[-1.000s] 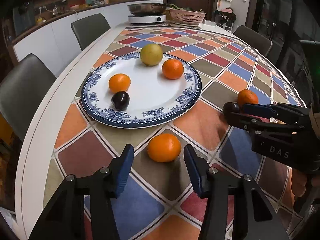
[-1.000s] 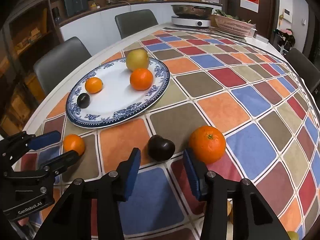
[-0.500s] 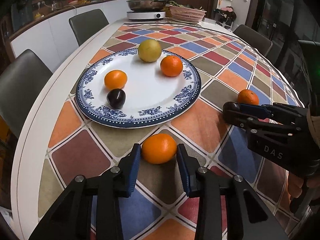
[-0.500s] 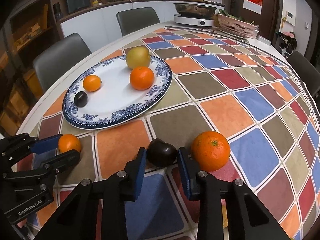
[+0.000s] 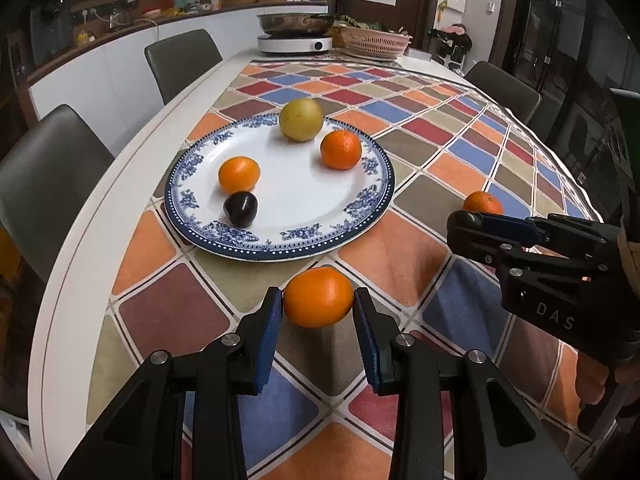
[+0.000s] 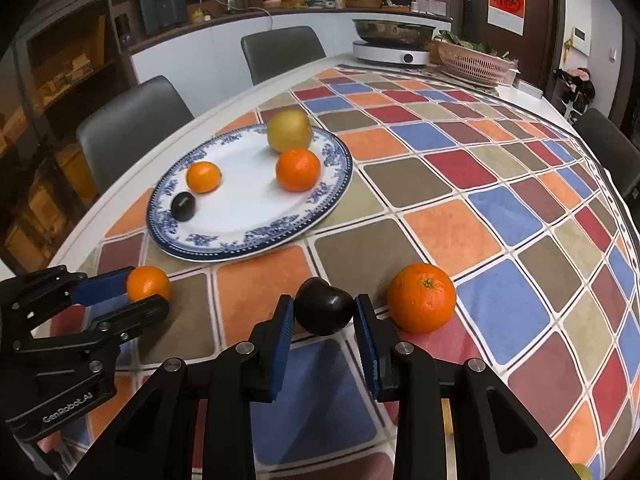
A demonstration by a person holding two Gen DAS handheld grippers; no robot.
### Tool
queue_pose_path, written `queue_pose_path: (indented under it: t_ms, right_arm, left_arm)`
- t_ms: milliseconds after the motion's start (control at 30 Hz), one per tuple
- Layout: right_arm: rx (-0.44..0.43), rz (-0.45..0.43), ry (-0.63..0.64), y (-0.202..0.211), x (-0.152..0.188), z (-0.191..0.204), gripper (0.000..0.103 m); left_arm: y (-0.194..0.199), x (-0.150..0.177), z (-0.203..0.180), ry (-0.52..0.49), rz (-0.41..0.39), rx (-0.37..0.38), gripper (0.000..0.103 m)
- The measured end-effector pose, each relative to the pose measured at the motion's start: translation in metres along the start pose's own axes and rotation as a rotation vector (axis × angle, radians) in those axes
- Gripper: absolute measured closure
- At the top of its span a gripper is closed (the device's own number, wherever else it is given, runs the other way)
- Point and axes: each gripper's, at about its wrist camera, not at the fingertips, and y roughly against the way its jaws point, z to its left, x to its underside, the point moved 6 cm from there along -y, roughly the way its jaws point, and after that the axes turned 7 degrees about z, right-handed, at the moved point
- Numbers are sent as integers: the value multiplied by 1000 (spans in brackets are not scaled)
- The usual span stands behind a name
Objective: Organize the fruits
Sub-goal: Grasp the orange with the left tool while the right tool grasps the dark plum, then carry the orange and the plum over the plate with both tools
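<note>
My left gripper (image 5: pixel 318 308) is shut on an orange (image 5: pixel 319 297), held just above the cloth in front of the blue-and-white plate (image 5: pixel 360 204). The plate holds a yellow-green pear (image 5: pixel 300 119), two oranges (image 5: pixel 341 149) (image 5: pixel 239 174) and a dark plum (image 5: pixel 240 208). My right gripper (image 6: pixel 324 312) is shut on a second dark plum (image 6: pixel 324 305). A large orange (image 6: pixel 422 297) lies on the cloth just right of it. The left gripper and its orange (image 6: pixel 149 282) show at the left of the right wrist view.
A checked cloth (image 6: pixel 460 184) covers the white table. Grey chairs (image 5: pixel 182 60) stand along the left side. An induction cooker with a pan (image 5: pixel 294 38) and a pink basket (image 5: pixel 374 42) sit at the far end.
Both grippers moved forward and closed, the left on the orange, the right on the dark plum. Both fruits look slightly lifted off the cloth.
</note>
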Motion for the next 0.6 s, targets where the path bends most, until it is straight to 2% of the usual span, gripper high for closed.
queue_pose_path:
  t_ms: [300,600]
  right_arm:
    - [-29,-49,24,23,-9,15,71]
    - [-43,-89,64,37,-28,31,71]
  left_arm:
    - [21,-11,5,-2,-51,-16,67]
    - [37,-28,21,-11,-102,-63,67]
